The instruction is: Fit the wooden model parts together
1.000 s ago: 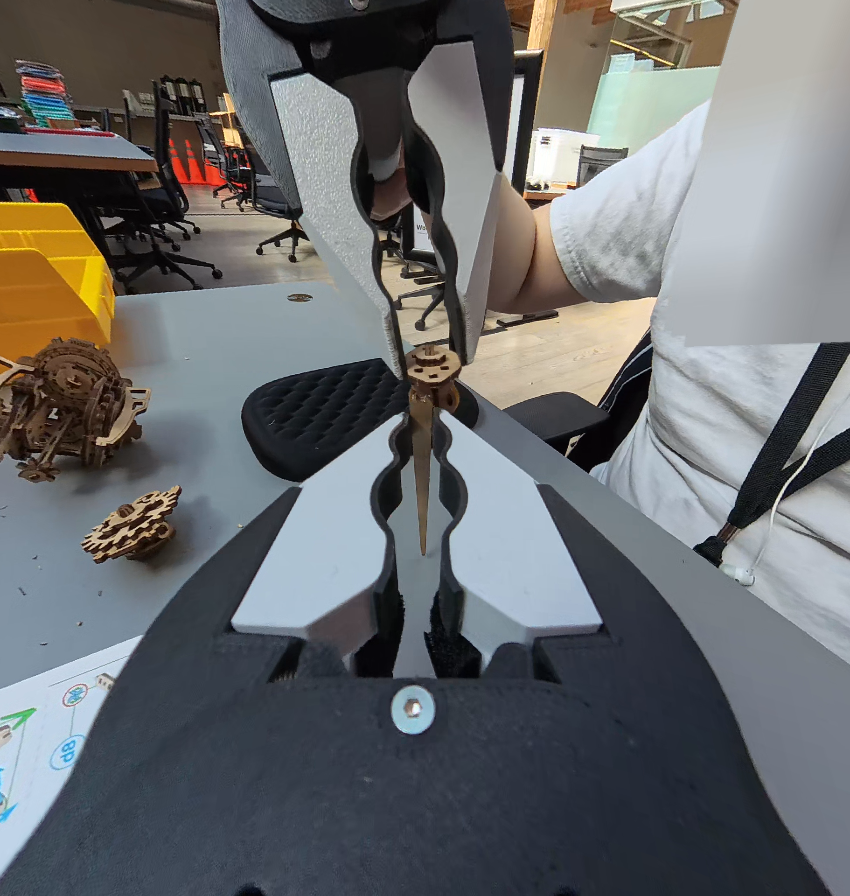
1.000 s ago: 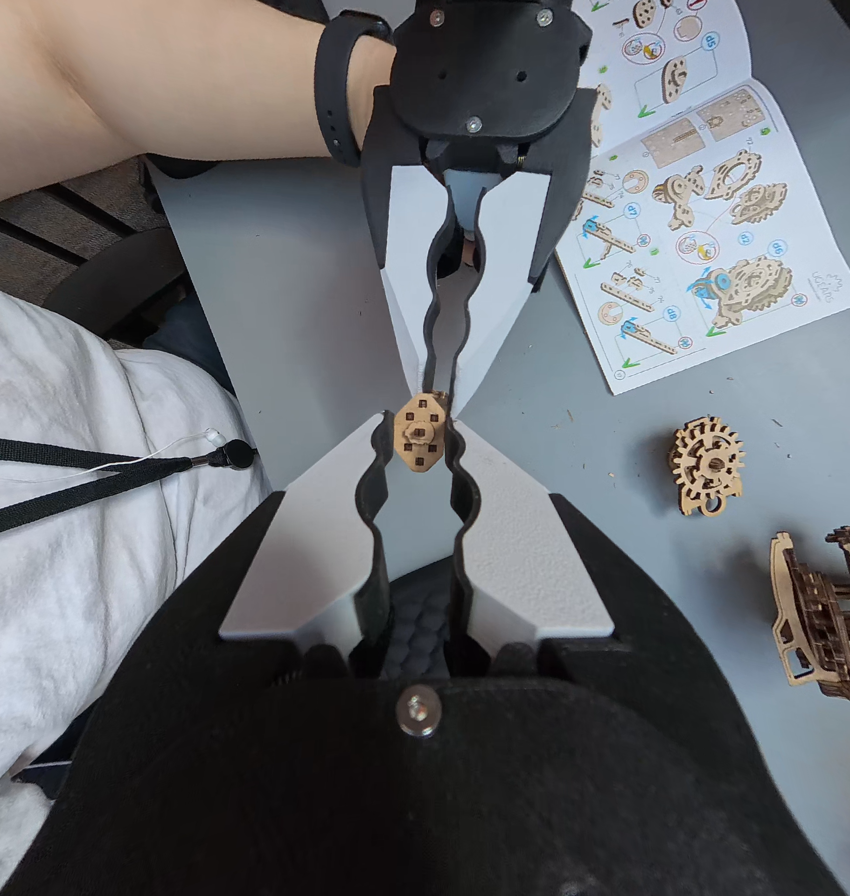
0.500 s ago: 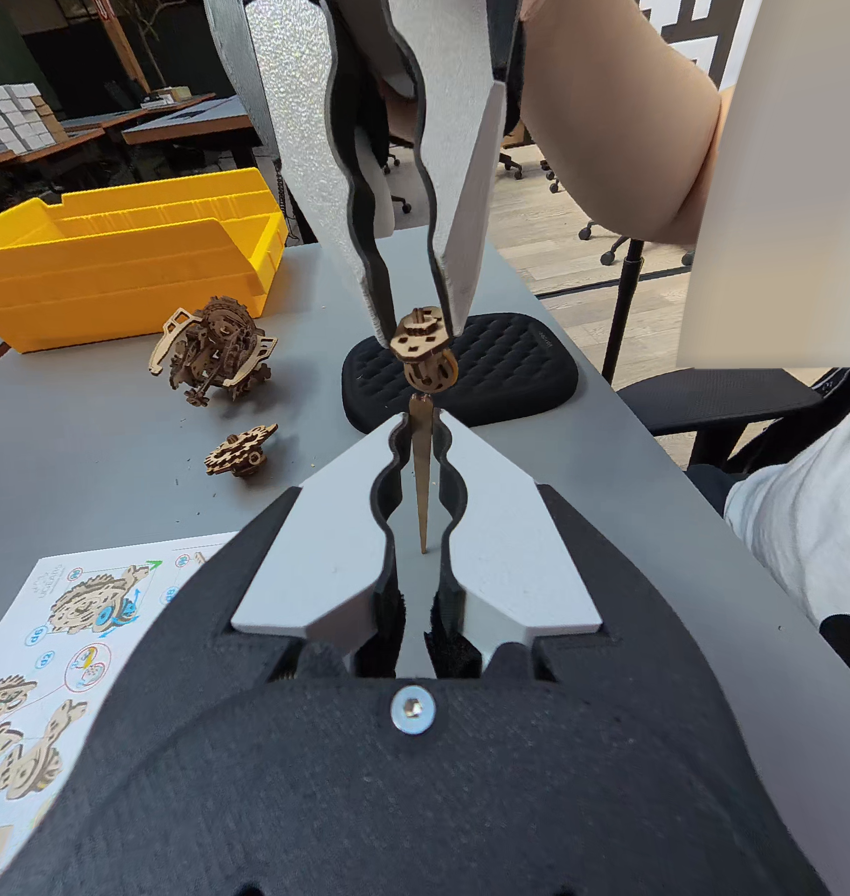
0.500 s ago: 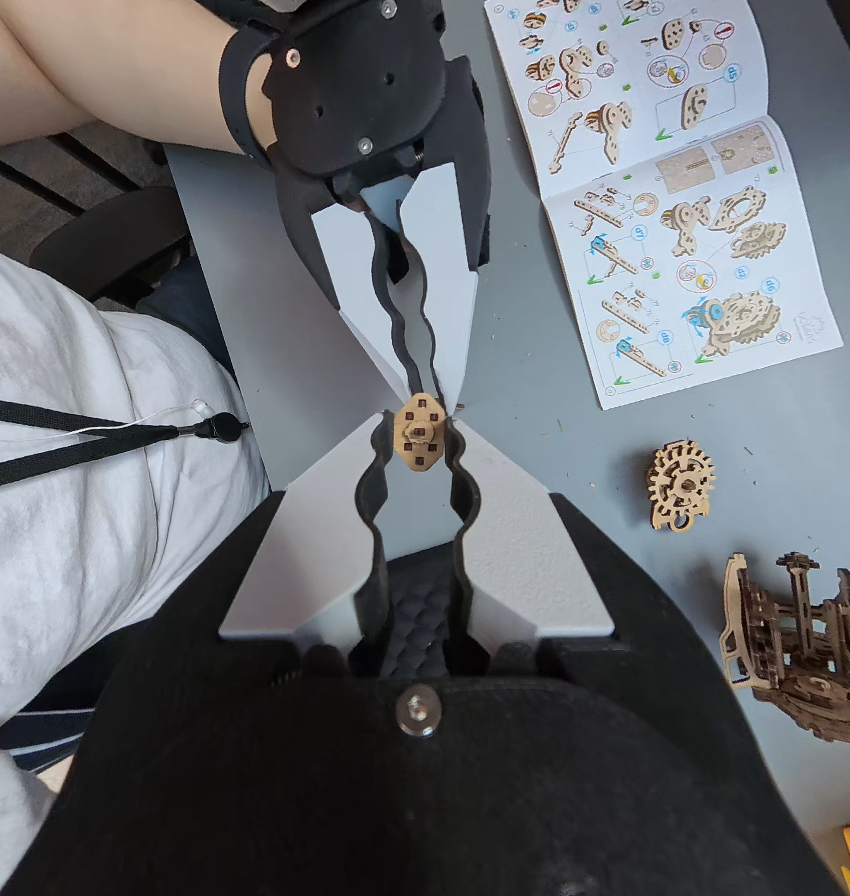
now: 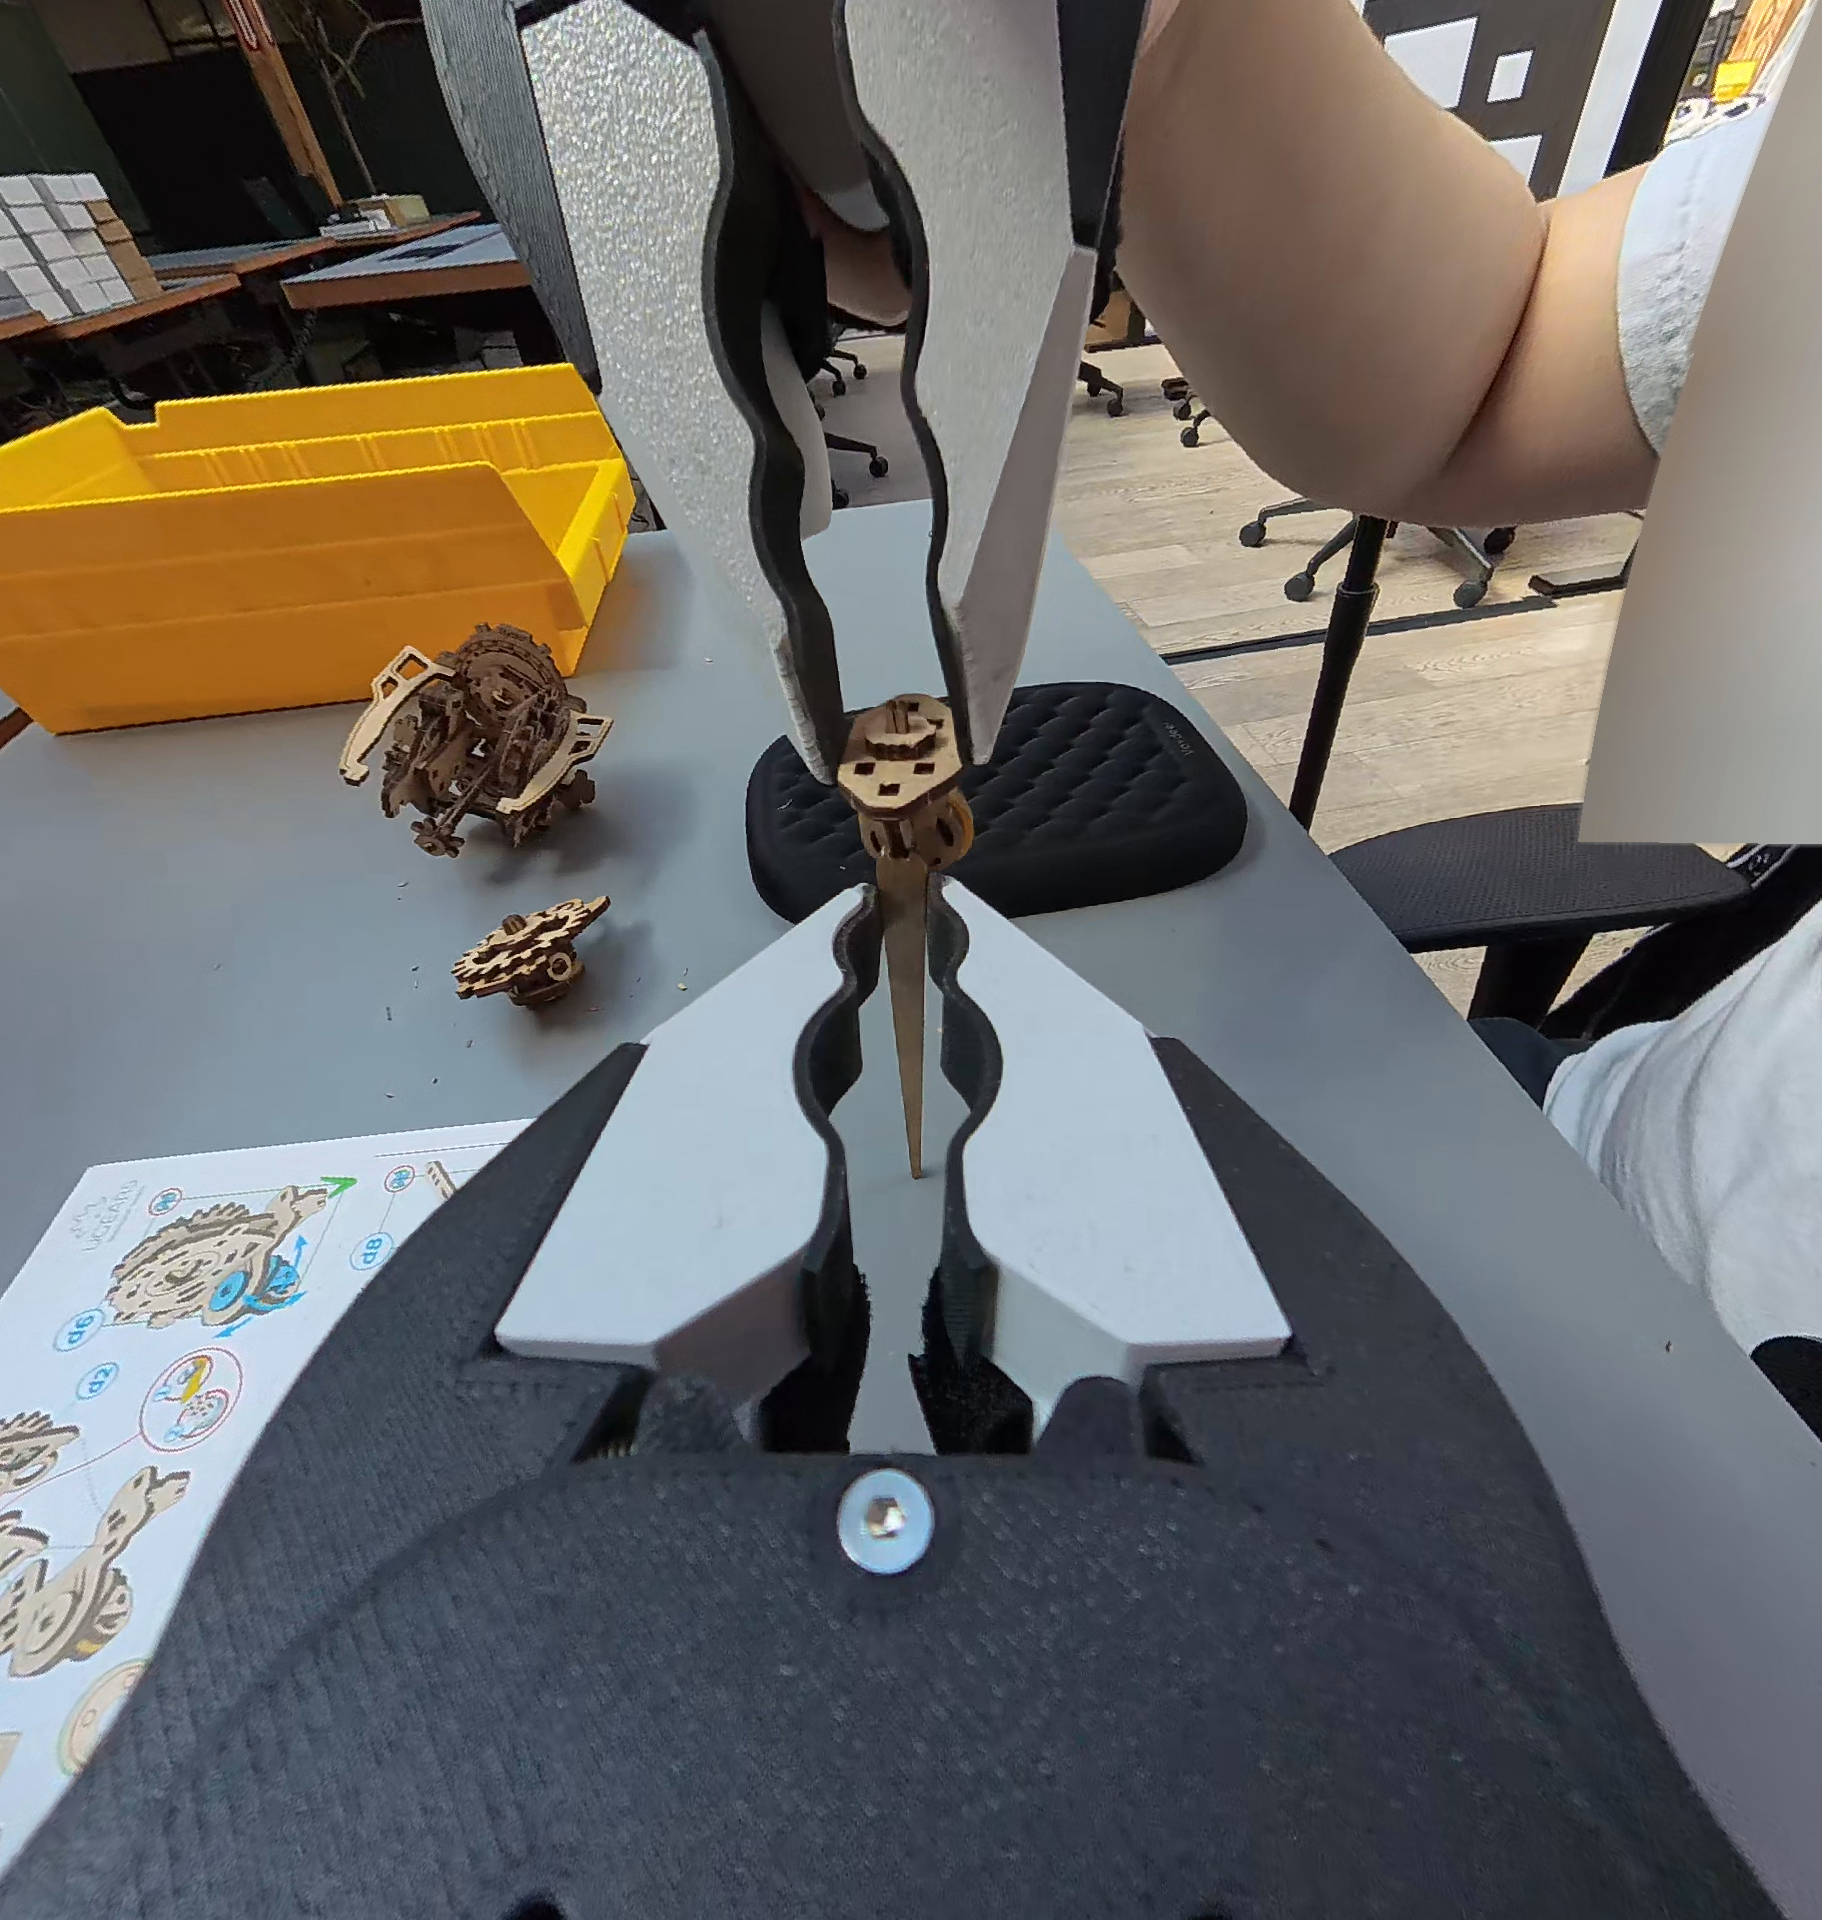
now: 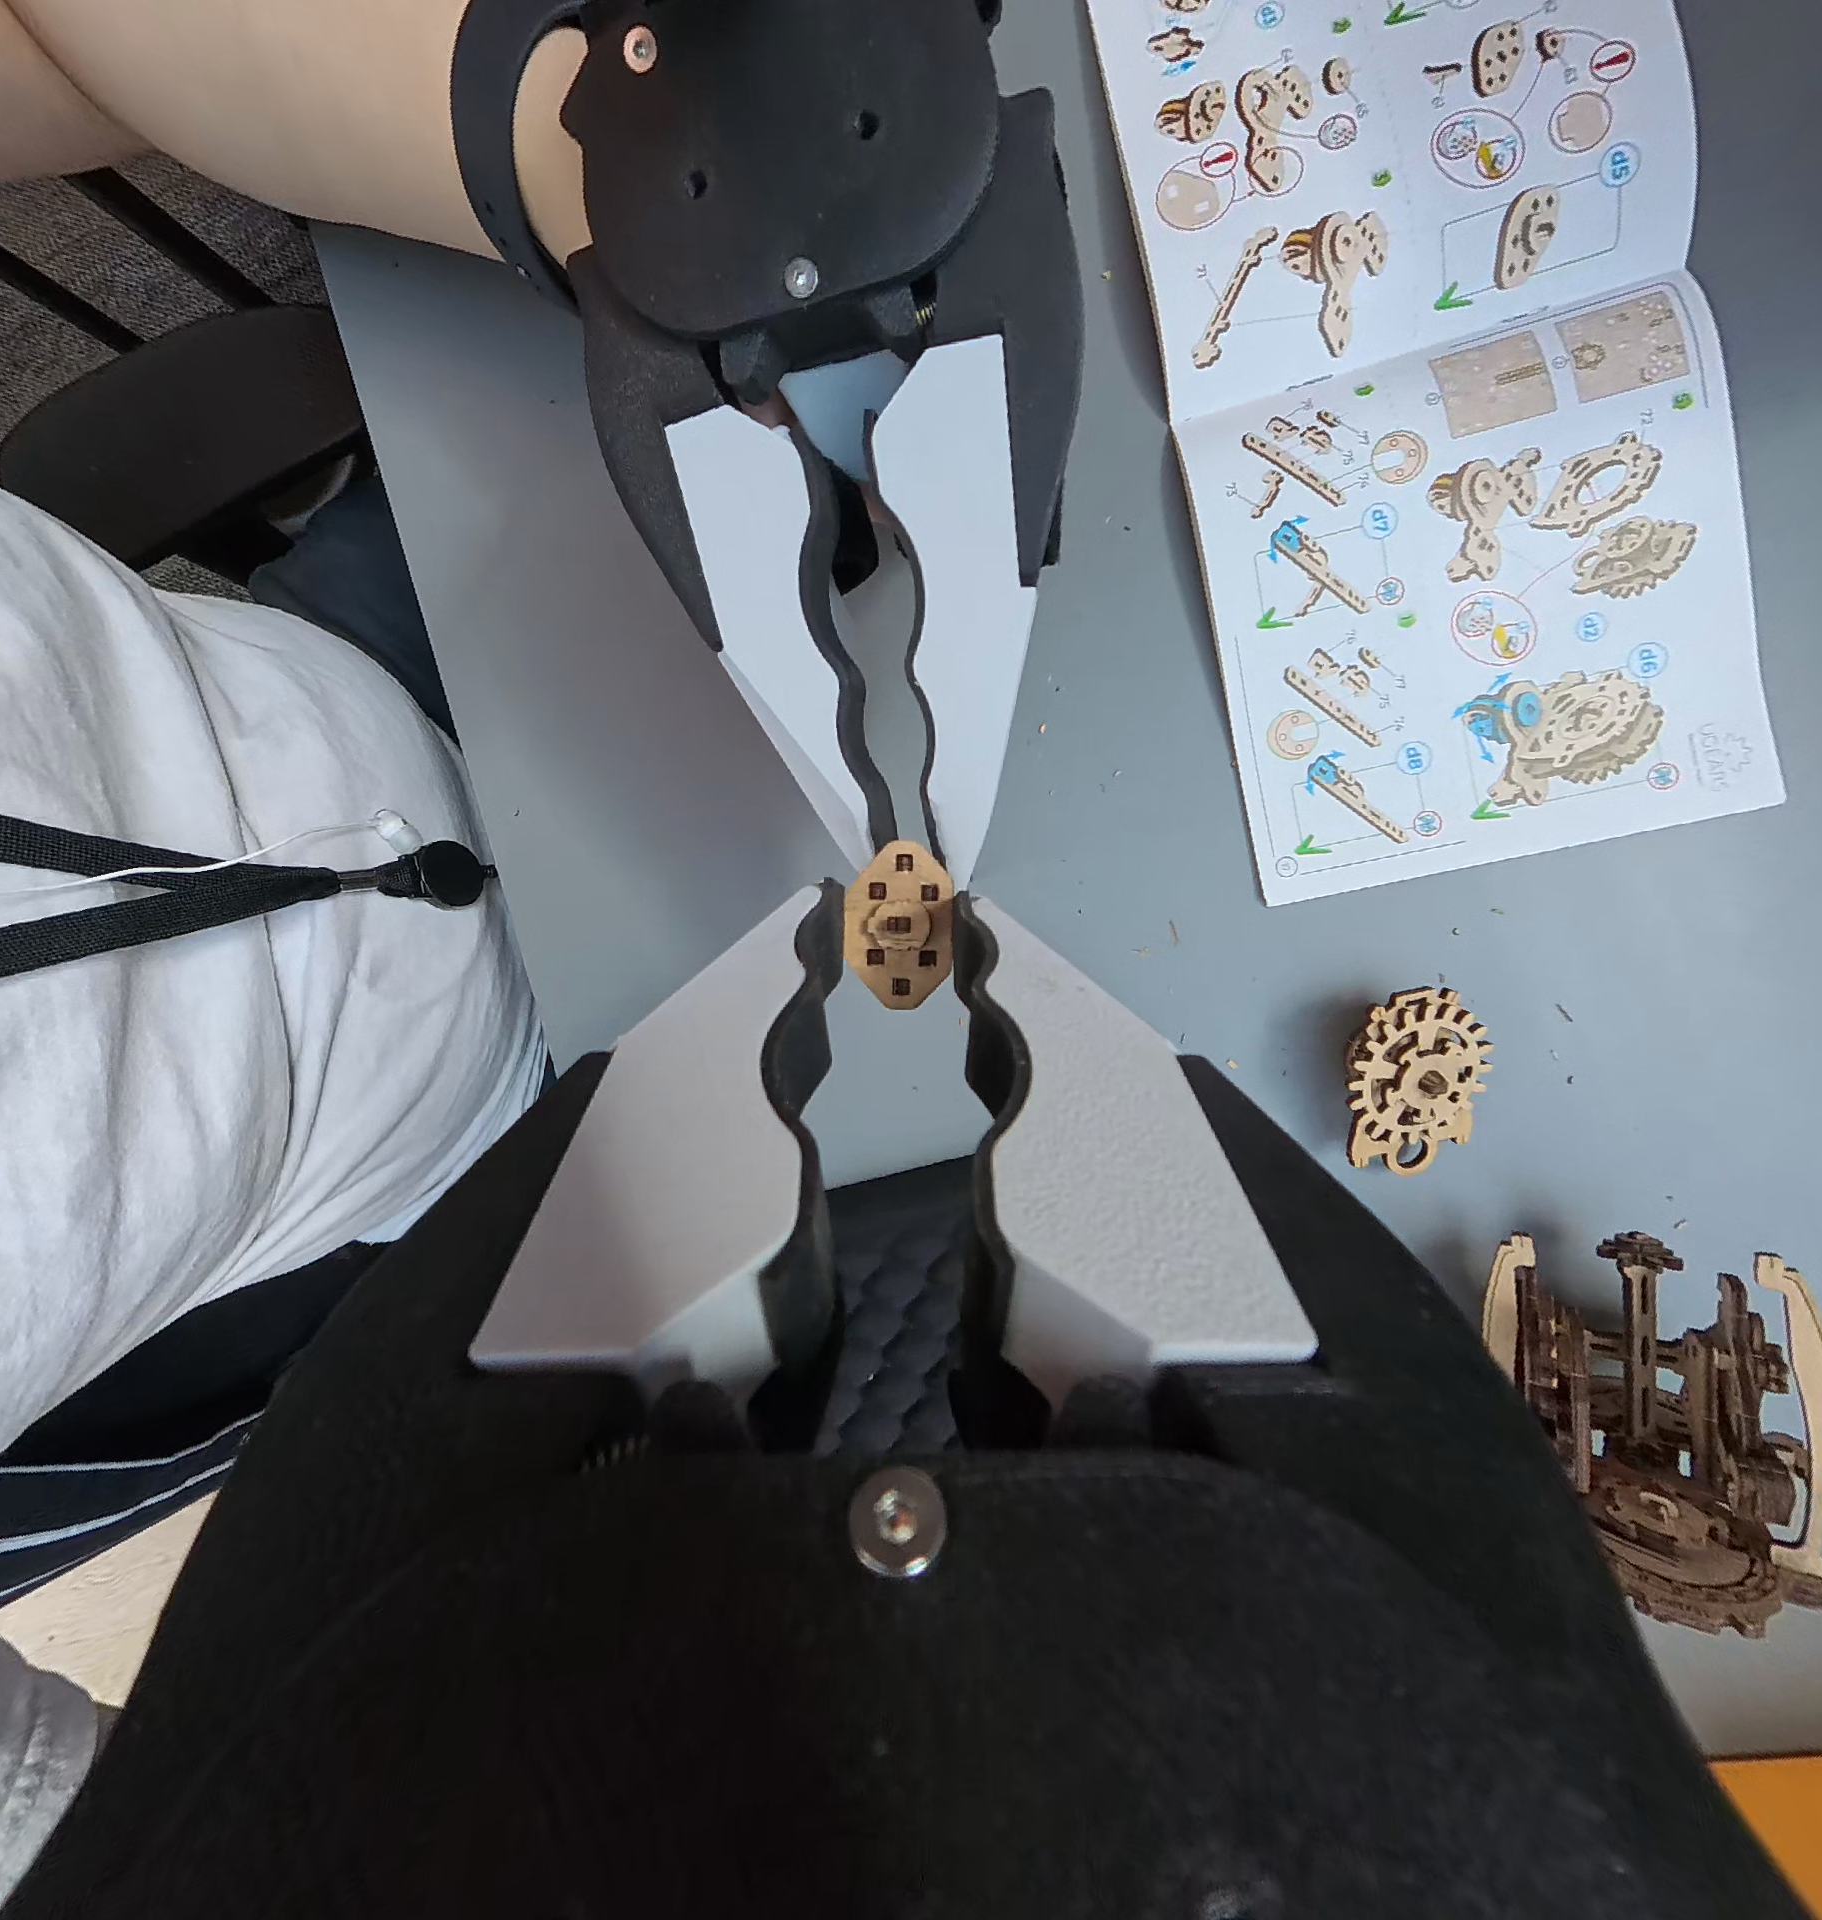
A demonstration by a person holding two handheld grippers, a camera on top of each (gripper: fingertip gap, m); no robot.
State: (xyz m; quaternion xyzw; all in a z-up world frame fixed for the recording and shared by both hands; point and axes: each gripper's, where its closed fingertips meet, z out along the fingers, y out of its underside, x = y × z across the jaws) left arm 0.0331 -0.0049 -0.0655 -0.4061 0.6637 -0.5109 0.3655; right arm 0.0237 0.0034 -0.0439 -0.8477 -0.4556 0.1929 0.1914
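Pinching a thin wooden strip [image 5: 905, 997] edge-on, the left gripper [image 5: 902, 899] meets the right gripper [image 6: 899, 914], clamped on a holed wooden plate [image 6: 898, 925]; the parts seemingly touch above the grey table [image 5: 211, 935], gear piece [image 6: 1416, 1081] nearby.

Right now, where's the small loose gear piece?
The small gear piece lies on the grey table, left in the left wrist view, between the bigger wooden model and the instruction sheet.

Two grippers [image 5: 902, 883] [image 6: 899, 914], three wooden model pieces [image 5: 902, 774] [image 5: 528, 951] [image 5: 476, 727], one yellow bin [image 5: 263, 540], one instruction booklet [image 6: 1458, 468], one black pad [image 5: 1083, 790].
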